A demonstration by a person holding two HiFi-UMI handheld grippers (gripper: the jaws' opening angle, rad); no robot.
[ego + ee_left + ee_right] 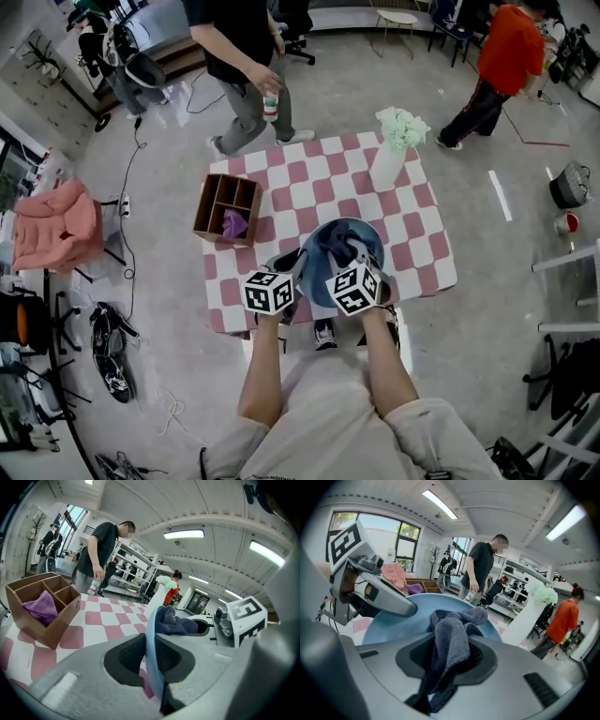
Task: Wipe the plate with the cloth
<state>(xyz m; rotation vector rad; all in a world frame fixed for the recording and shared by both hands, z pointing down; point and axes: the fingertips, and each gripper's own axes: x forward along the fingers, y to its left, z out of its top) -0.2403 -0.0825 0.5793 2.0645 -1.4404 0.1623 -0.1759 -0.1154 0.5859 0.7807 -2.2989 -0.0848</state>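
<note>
Mid-wipe I'd say: left claw pinches the blue plate by its rim, right claw clamps the cloth. Next, rub it across the plate's face.

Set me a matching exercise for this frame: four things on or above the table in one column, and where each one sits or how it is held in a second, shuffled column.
Things:
1. blue plate
2. grey-blue cloth
3. purple cloth
4. white vase

Places or states:
A. in a compartment of the wooden box
B. pinched in the right gripper
C. standing upright on the checked table
D. held by its rim in the left gripper

Pairs: 1-D, 2-B, 3-A, 4-C
</note>
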